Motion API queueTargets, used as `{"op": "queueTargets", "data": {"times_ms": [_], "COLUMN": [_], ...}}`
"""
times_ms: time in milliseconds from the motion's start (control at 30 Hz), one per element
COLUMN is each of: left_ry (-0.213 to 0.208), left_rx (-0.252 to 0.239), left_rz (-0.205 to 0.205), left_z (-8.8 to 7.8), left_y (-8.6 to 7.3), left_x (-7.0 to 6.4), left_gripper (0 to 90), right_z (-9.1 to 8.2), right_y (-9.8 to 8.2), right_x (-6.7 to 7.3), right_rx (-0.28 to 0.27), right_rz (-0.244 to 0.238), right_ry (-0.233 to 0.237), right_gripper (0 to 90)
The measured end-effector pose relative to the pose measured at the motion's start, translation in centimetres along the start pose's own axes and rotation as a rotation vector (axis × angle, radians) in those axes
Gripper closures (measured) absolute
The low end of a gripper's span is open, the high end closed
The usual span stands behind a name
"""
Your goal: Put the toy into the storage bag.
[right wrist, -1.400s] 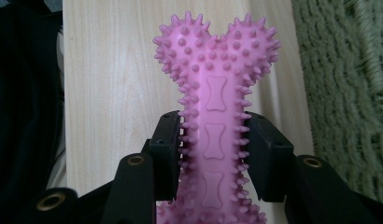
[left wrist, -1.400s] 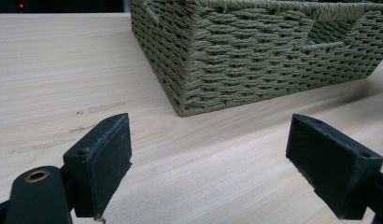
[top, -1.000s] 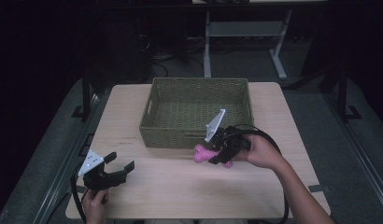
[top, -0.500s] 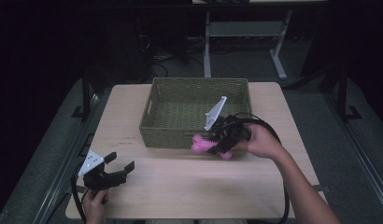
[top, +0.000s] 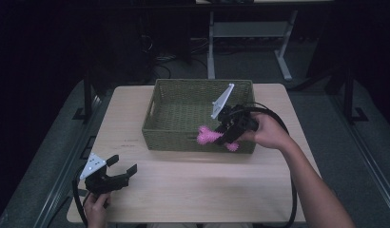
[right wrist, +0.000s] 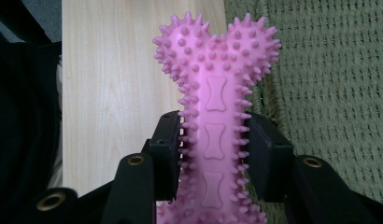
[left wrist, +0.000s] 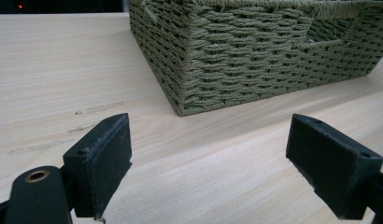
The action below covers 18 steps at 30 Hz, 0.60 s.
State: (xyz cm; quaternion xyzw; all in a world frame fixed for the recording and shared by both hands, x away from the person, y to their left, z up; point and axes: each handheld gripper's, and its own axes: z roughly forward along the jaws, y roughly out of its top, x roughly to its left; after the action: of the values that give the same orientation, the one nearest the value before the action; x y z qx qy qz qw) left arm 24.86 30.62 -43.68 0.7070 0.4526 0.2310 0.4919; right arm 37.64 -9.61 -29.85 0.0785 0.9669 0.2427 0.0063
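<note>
Pink and spiky all over: chew bone [right wrist: 216,116], clamped by its shaft between both pads of right tool [top: 221,135]. Held above front wall of woven basket [top: 183,140], toward that wall's right end. Long axis running along the tool's own line, away from the hand [top: 267,133]. One knobbed end [top: 205,136] aimed left across the tabletop [top: 202,190] in the high view, hanging just over the basket's front rim; other knobbed end [top: 232,147] poking out on the near side, below the tool. In the right gripper view, forked knob pointing straight ahead, pale wood to its left, green weave to its right; three small bone shapes stamped down the shaft.

Left tool [top: 118,172] low over the near-left corner of the tabletop, pads standing wide apart with nothing between them. Facing the basket's near-left corner [left wrist: 180,100] in the left gripper view, well apart from the bone.
</note>
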Motion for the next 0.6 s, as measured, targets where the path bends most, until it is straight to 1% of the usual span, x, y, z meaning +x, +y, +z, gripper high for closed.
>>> {"op": "queueTargets", "data": {"times_ms": [33, 100, 233, 400, 533, 600], "left_ry": [0.000, -0.001, 0.000, -0.003, -0.001, -0.002], "left_rx": [-0.001, 0.000, 0.003, 0.002, 0.004, 0.003], "left_rz": [0.000, -0.001, 0.005, 0.009, 0.011, 0.005], "left_z": [0.0, 0.0, 0.0, 0.1, 0.1, 0.1], "left_y": [0.0, 0.0, 0.0, 0.0, 0.0, 0.0], "left_x": [0.0, 0.0, 0.0, -0.1, -0.1, 0.0], "left_gripper": [13.8, 13.9, 13.8, 13.9, 13.8, 13.8], "right_z": [0.0, 0.1, 0.1, -0.1, -0.2, -0.2], "right_y": [0.0, 0.0, 0.1, 0.4, 0.5, 0.6], "right_x": [-0.4, -0.6, -1.0, -1.4, -1.7, -2.0], "right_rx": [0.000, 0.011, 0.014, 0.020, 0.013, 0.009], "right_rz": [0.004, 0.006, 0.015, 0.013, 0.018, 0.025], "right_ry": [0.010, 0.005, 0.008, 0.008, 0.010, 0.008], "right_gripper": [58.0, 58.0, 58.0, 58.0, 58.0, 58.0]}}
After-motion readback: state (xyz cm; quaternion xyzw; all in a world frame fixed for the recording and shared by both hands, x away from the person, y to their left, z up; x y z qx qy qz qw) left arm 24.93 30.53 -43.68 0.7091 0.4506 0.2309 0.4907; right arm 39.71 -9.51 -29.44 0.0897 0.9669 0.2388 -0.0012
